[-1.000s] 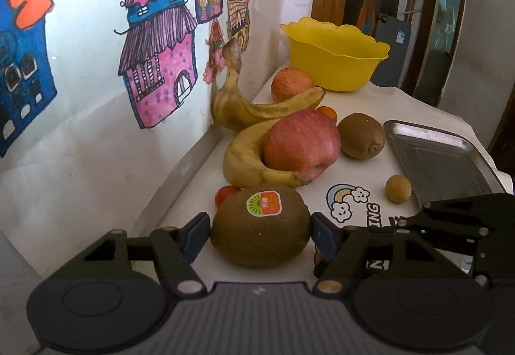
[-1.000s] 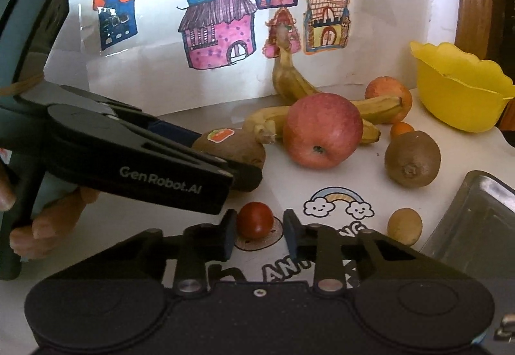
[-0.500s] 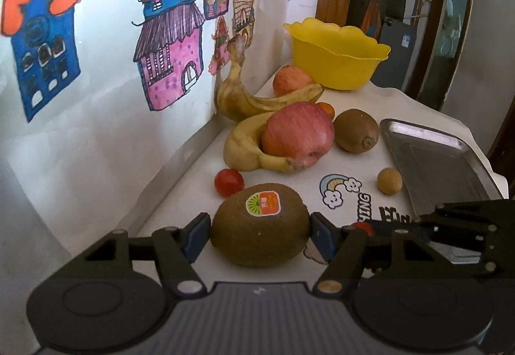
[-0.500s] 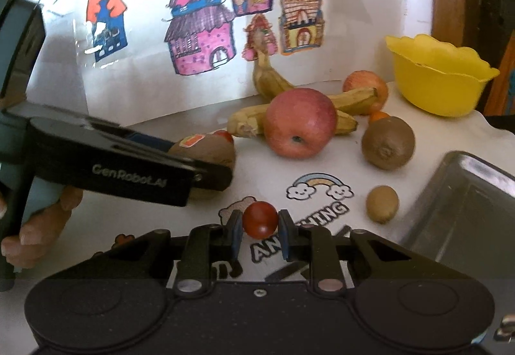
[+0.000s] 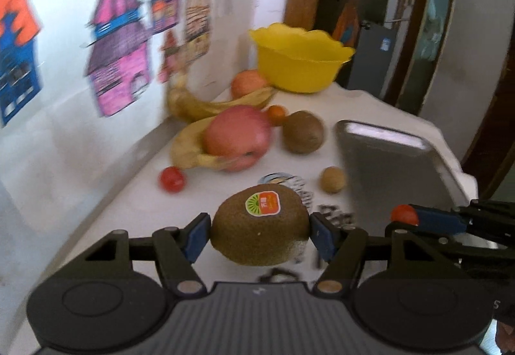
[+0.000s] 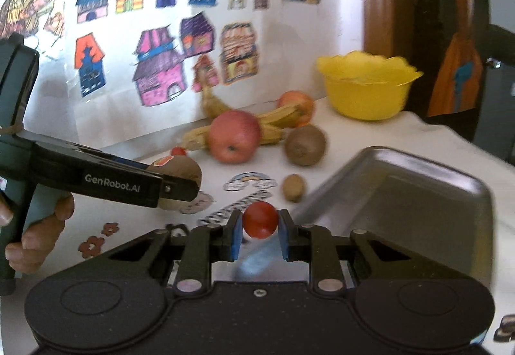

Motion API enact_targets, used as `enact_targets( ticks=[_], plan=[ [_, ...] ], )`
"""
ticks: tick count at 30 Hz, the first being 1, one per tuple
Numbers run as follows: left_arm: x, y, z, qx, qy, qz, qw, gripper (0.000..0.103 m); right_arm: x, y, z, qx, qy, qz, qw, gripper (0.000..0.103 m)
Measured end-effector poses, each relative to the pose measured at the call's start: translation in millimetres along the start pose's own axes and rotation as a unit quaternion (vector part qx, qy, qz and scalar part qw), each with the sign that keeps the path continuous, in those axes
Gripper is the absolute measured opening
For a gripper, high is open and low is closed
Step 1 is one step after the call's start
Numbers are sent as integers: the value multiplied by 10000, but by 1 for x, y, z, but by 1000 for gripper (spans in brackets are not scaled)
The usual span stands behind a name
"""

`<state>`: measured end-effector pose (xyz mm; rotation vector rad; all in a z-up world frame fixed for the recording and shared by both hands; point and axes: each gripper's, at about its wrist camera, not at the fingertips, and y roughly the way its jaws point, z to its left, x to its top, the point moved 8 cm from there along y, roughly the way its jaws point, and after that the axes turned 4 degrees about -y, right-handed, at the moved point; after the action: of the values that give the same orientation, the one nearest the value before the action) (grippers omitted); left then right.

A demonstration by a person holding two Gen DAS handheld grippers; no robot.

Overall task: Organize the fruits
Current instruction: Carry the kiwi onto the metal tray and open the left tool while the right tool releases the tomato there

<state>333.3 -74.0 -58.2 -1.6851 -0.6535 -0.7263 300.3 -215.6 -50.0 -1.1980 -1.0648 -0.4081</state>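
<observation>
White cloth covers the table (image 5: 379, 110), with painted houses taped to the wall behind it.

Through my left wrist camera, my left claw (image 5: 260, 234) is clamped on the stickered kiwi (image 5: 260, 227), lifted clear of the cloth. Its long axis lies crosswise between the pads, sticker facing up. Ahead sit the yellow bowl (image 5: 301, 63), the steel tray (image 5: 396, 168), an apple (image 5: 238, 137) against the bananas (image 5: 193, 145), a second kiwi (image 5: 302, 136), a loose cherry tomato (image 5: 172, 179) and a small brown fruit (image 5: 333, 179).

Through my right wrist camera, my right claw (image 6: 260, 231) is pinched narrow on a cherry tomato (image 6: 260, 224), poised at the near corner of the tray, just above it. It's round, so no axis matters.

I judge this the carry step. To do it well I'd keep both grips steady, bring each fruit low over its container before letting go, and keep my two claws from colliding, since they are close.
</observation>
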Motion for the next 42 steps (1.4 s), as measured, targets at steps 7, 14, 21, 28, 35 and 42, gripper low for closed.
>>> enact_targets(
  ticks=[7, 14, 21, 28, 35, 42],
  plan=[
    [12, 8, -58, -439, 165, -161, 9988, 70, -8, -35, -41, -581, 180, -161, 9980, 25],
    [4, 35, -102, -684, 335, -13, 9971, 70, -27, -52, -81, -1030, 500, -89, 9934, 25],
    [-13, 50, -121, -636, 565, 171, 9962, 70, -46, -47, -99, -1040, 745, 104, 9917, 25],
    [-17, 53, -123, -599, 700, 196, 9956, 71, -53, -36, -102, -985, 840, 273, 9912, 25],
    [-17, 56, -125, -564, 759, 194, 9953, 72, -56, -31, -105, -1015, 880, 346, 9903, 29],
    [-13, 39, -121, -692, 669, 9, 9954, 86, -56, -44, -104, -1187, 950, 316, 9879, 52]
  ],
)
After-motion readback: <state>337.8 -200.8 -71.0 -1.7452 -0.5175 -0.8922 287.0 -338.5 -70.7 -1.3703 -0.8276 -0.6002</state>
